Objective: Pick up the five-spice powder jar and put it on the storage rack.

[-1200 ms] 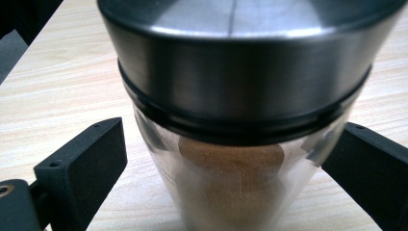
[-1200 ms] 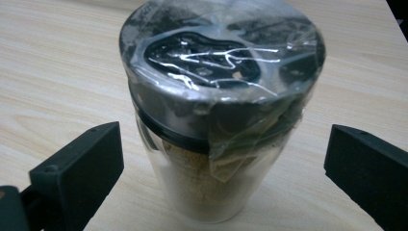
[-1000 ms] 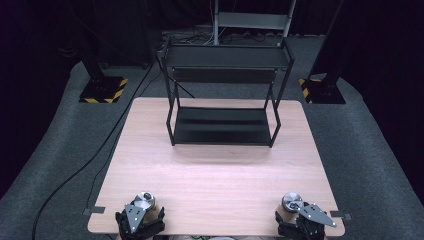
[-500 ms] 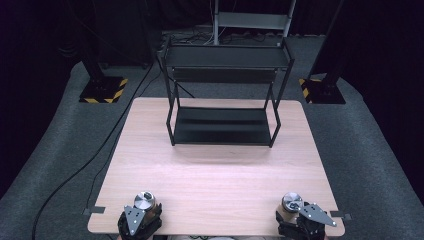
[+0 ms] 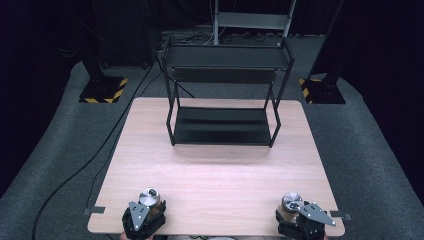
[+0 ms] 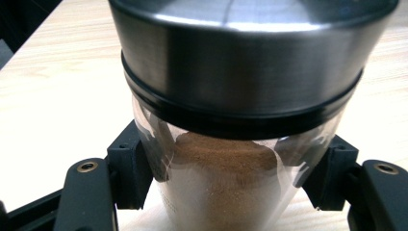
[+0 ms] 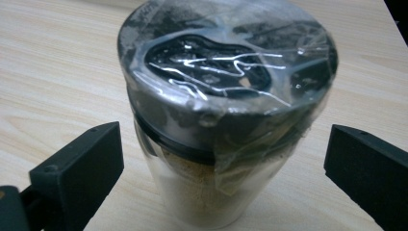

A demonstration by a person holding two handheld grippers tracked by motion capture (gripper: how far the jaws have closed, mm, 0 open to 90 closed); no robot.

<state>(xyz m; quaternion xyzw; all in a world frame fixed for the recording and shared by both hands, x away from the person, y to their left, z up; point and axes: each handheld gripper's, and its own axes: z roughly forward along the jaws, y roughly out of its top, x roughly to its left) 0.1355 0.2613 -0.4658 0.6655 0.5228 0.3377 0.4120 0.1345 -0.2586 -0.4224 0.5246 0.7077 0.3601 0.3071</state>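
Left gripper (image 5: 146, 212) fingers (image 6: 127, 171) have just clamped onto the clear glass jar of brown powder with a steel lid (image 6: 240, 120), near the pale wooden worktop (image 5: 215, 175) front edge. Right gripper (image 5: 295, 215) fingers (image 7: 77, 173) stand spread around a film-wrapped jar of tan powder (image 7: 226, 110), not touching.

L hand-held gripper (image 6: 226, 192) jaws just closed, now clamped on spice jar (image 6: 231, 144)
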